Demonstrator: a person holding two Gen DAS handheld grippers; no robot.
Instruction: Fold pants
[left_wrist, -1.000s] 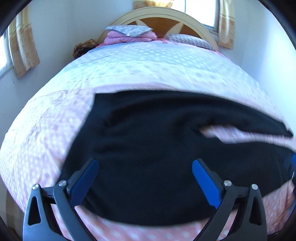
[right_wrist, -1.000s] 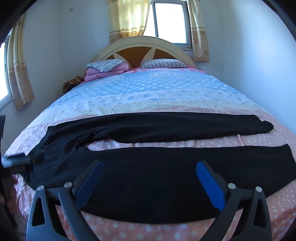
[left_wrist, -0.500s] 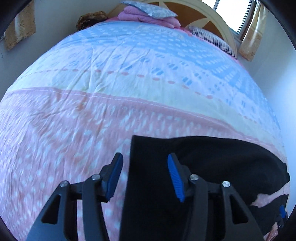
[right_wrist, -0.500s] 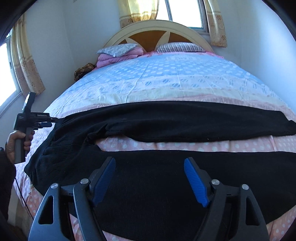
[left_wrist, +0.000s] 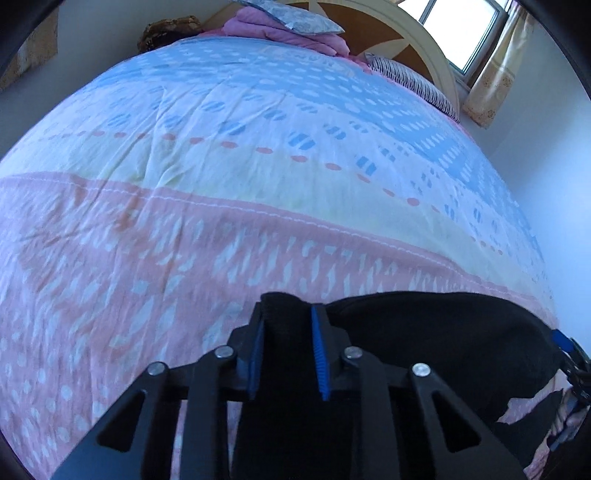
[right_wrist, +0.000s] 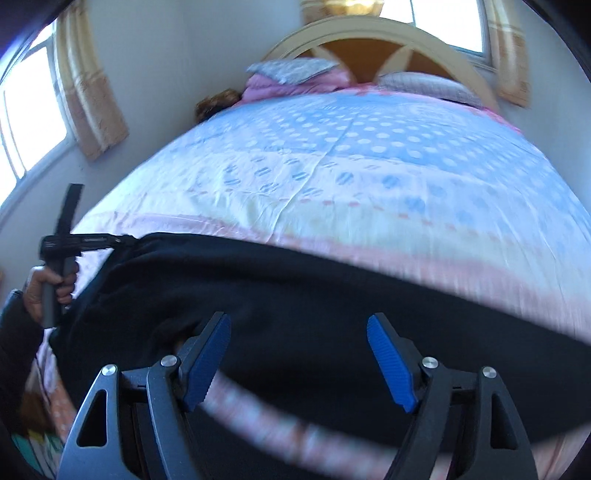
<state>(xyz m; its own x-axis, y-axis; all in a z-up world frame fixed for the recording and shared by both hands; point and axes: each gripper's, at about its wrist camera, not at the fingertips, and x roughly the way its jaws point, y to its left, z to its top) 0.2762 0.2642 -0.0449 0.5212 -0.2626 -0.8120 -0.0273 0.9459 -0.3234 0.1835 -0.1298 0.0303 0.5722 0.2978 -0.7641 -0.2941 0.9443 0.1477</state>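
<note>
At the far left of the right wrist view, the person's left hand (right_wrist: 50, 286) grips the handle of the left tongs (right_wrist: 122, 240), which reach sideways to the upper left corner of the black pants (right_wrist: 295, 295). In the left wrist view those left tongs (left_wrist: 286, 354) are clamped on a raised fold of the black pants (left_wrist: 443, 339); the cloth fills the narrow gap between the blue pads (left_wrist: 319, 358) and stands up just past their tips. From that pinched corner the pants run off to the right across the pink, white-spotted band of the bedspread (left_wrist: 147, 258), with a ragged dark edge and a patch of pink showing at the lower right. A bit of blue from the right tongs (left_wrist: 563, 341) shows at the right border.

In the middle of the right wrist view, the pants lie as a wide dark band across the near part of the bed, over the bedspread (right_wrist: 369, 166), with a strip of pink cover showing below them. The right tongs (right_wrist: 299, 356) hover just above that dark band with their pads spread wide and nothing between them; this part of the view is blurred.

Farther back, a folded pink blanket (right_wrist: 295, 83) with a grey patterned pillow (right_wrist: 291, 70) on it lies by the arched headboard (right_wrist: 369, 40), and to the right a striped pillow (right_wrist: 428, 86).
</note>
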